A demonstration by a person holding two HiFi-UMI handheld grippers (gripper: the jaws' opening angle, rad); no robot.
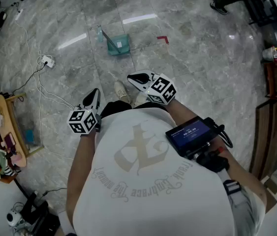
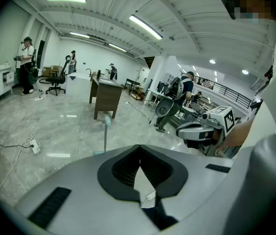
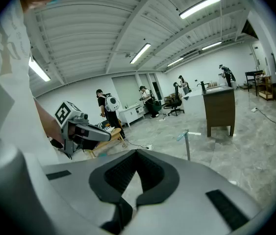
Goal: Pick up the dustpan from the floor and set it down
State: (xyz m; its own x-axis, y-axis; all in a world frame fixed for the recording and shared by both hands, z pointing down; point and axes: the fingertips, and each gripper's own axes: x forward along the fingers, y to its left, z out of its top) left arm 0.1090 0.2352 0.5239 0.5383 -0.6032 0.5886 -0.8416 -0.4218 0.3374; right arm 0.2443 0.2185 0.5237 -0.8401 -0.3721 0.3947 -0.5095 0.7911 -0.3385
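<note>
A teal dustpan (image 1: 117, 44) with a long upright handle stands on the grey marble floor, some way ahead of the person's feet. Its handle shows in the left gripper view as a thin post (image 2: 106, 131) and in the right gripper view as well (image 3: 187, 143). My left gripper (image 1: 93, 100) and right gripper (image 1: 138, 79) are held close to the chest, well short of the dustpan. The left gripper (image 2: 139, 148) has its jaws together with nothing between them. The right gripper (image 3: 137, 153) is likewise shut and empty.
A white power strip (image 1: 47, 61) with trailing cables lies on the floor at left. A wooden rack (image 1: 5, 136) with clutter stands at far left. A red tape mark (image 1: 163, 39) is right of the dustpan. A brown desk (image 2: 107, 94) and several people are farther off.
</note>
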